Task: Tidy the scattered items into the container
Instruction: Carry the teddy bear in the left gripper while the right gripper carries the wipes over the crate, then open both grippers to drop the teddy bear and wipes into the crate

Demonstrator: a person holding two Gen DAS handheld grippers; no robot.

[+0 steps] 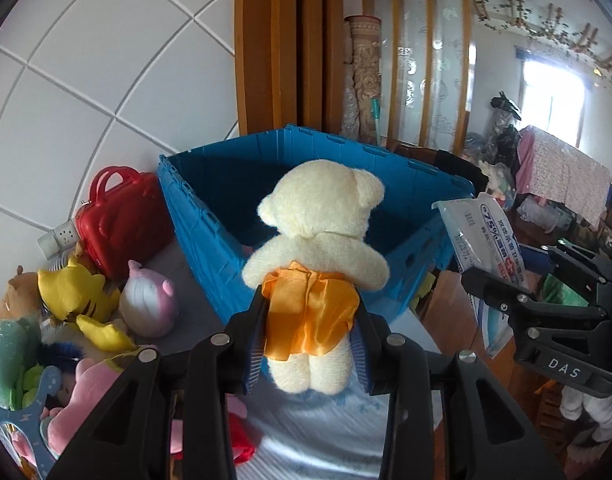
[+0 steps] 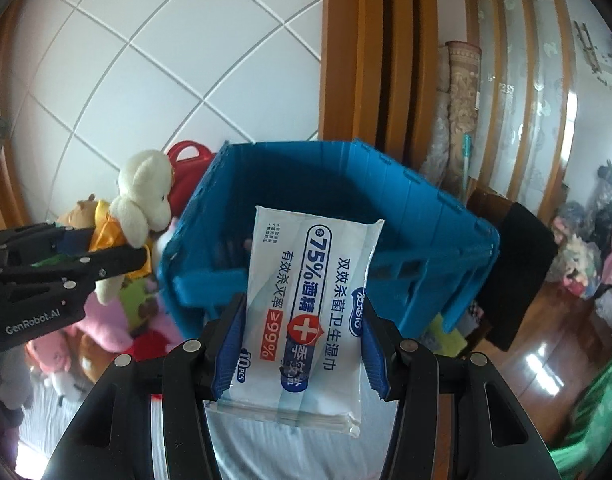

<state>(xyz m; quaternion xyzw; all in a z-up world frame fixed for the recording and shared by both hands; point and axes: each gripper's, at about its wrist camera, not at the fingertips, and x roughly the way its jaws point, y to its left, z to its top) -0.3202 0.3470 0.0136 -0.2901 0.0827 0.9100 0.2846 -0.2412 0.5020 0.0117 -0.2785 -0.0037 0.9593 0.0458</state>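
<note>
My left gripper is shut on a cream teddy bear in an orange dress, gripped at the waist and held upright just in front of the open blue crate. My right gripper is shut on a white pack of wet wipes and holds it above the crate's near wall. The right gripper with the pack also shows in the left wrist view, to the right of the crate. The bear and left gripper show in the right wrist view, to the left of the crate.
A red toy case stands against the tiled wall left of the crate. A heap of plush toys lies on the pale sheet at the left. A wooden door frame rises behind the crate.
</note>
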